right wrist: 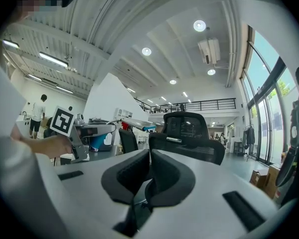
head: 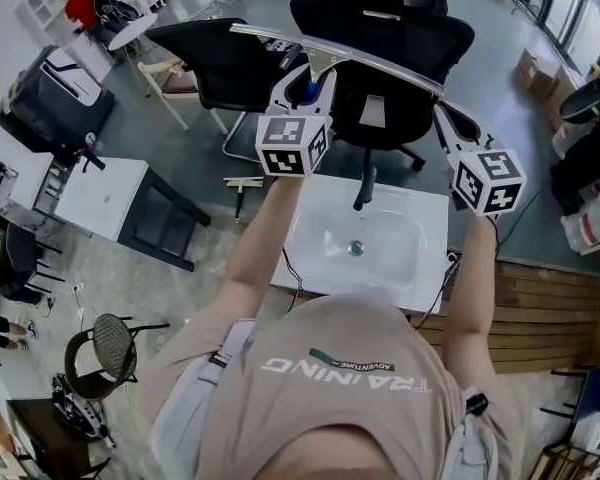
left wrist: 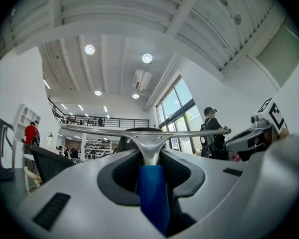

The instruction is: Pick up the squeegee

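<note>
As the person stands over the white rectangular counter (head: pixel 425 230) with its moulded basin, a dark slim tap (head: pixel 364 184) rises at the basin's 12 o'clock edge. Both arms are lifted above it.

At 11 o'clock in the head view, the left hand-held gripper (head: pixel 308 86) is pinching the silver metal squeegee (head: pixel 332 56) by its smooth blue handle. The dark ribbed pads close on either side of the grip, just below the neck. That's a sensible hold, I'd say: gripped at the middle, the long bar balances instead of tipping to one end. So the squeegee is up in the air, clear of the counter, and the pick-up looks done.

Its shape is a polished Y-shaped neck flaring into a thin, slightly bowed blade bar. In the head view the bar runs from 10 o'clock across towards 3 o'clock, and it lies nearly level in the left gripper view.

At 2 o'clock the right hand-held gripper (head: pixel 458 128) carries nothing. Its curved black pads are pressed together, and it sits off to the side, probably just keeping out of the way. Each gripper has a cube of black-and-white square markers.

Beyond them, a black mesh-backed office chair (head: pixel 385 30) stands at 12 o'clock on the grey floor (head: pixel 480 68).
</note>
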### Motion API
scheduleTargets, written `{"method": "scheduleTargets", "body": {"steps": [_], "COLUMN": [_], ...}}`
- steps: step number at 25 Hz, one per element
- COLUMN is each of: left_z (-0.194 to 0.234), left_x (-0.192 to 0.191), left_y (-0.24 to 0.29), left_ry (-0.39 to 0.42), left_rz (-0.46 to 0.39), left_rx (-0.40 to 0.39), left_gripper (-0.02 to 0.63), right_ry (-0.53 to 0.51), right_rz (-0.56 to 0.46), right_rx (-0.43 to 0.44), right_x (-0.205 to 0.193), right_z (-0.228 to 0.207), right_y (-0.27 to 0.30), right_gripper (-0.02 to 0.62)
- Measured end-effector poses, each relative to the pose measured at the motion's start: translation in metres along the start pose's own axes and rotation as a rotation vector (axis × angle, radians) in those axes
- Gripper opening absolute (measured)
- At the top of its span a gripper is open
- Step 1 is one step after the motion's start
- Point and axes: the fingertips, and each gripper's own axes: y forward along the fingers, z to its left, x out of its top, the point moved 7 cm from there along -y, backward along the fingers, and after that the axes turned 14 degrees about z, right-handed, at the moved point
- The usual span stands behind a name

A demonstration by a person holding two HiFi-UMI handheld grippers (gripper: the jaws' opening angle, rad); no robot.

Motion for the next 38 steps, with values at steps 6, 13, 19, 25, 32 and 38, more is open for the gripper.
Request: {"method": "scheduleTargets", "body": {"steps": [6, 13, 19, 25, 32, 38], "left_z": [0.007, 0.015, 0.014, 0.017, 0.021, 0.025], "left_x": [-0.002, 0.0, -0.003, -0.008, -0.011, -0.009], "left_y": [-0.006, -0.014, -0.02, -0.023, -0.025, -0.021], "left_ry": [-0.004, -0.003, -0.021, -0.028, -0.028, -0.019], "left_rz": [0.006, 0.008, 0.01, 0.023, 0.024, 0.021], "left_rx": [0.015, 0.043, 0.02, 0.01, 0.015, 0.013], "left_gripper": [0.121, 0.121, 0.121, 0.121, 0.121, 0.121], "right_ry": [0.01, 0.009, 0.04, 0.062, 0.041, 0.127], "right_rz": [0.004, 0.008, 0.016, 0.03, 0.02, -0.029], "right_rx": [0.008, 0.028, 0.044, 0.039, 0.033, 0.101], "right_x": [-0.004, -0.003, -0.012, -0.02, -0.01, -0.005], "right_z": [0.001, 0.007, 0.014, 0.015, 0.021, 0.019], "right_y": [0.005, 0.009, 0.011, 0.01, 0.007, 0.007], "right_gripper": [0.037, 0.037, 0.037, 0.037, 0.037, 0.037]}}
